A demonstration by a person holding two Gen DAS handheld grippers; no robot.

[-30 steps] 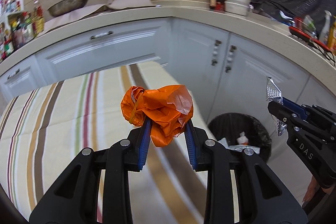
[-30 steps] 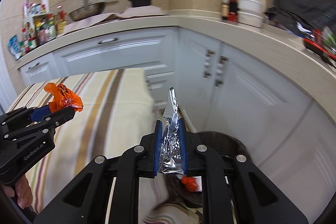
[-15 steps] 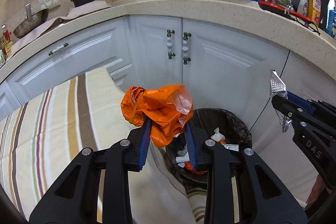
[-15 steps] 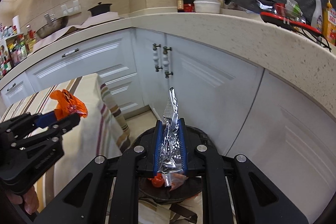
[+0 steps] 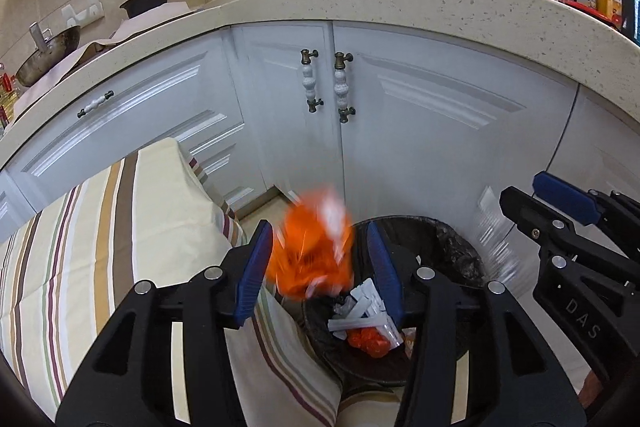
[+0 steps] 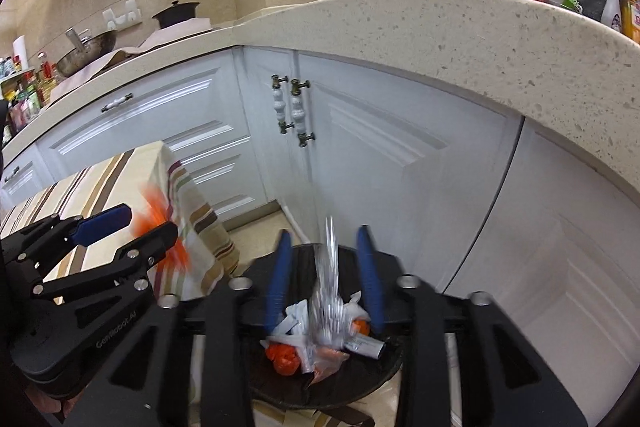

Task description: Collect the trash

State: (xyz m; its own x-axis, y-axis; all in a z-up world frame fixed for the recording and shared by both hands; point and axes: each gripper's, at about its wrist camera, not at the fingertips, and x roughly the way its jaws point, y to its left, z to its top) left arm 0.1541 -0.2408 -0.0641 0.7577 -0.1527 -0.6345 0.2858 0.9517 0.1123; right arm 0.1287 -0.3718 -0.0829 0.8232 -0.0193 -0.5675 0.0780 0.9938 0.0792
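One orange wrapper (image 5: 310, 247), blurred, sits loose at frame centre between the left gripper (image 5: 320, 267)'s just-opened jaws, above one black bin (image 5: 460, 243). One foil scrap (image 6: 330, 283) is likewise free between the right gripper (image 6: 326, 279)'s just-opened jaws. A striped tablecloth (image 5: 100, 235) edge borders the bin's left.

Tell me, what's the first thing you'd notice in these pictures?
A blurry bright orange plastic bag sits loose between the open blue pads of the left gripper, just above the black trash bin. In the right wrist view a shiny foil wrapper is streaked with blur between the right gripper's open pads, over the trash already in the bin.
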